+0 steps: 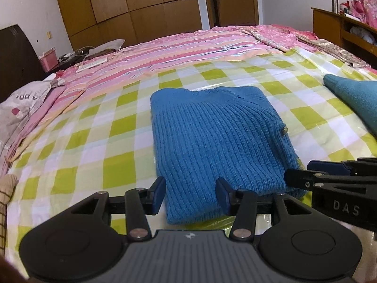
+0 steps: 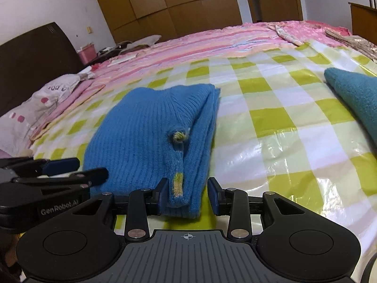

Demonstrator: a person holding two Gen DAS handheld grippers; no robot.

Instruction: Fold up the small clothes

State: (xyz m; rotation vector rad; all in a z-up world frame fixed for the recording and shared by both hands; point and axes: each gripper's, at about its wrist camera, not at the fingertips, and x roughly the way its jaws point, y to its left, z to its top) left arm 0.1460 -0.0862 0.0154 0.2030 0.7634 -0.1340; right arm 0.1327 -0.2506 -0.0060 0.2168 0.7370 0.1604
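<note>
Sweater [image 1: 216,139], blue knit, lies folded on the bed [image 1: 94,127] (checked plastic sheet). Left gripper [image 1: 192,195] and right gripper [image 2: 187,194] each straddle its near edge, jaws apart, pads not pressing.

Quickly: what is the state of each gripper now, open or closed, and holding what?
Left gripper: open, astride the near edge of the folded blue ribbed knit sweater, not gripping.
Right gripper: open, astride the sweater's near corner, not gripping.
</note>
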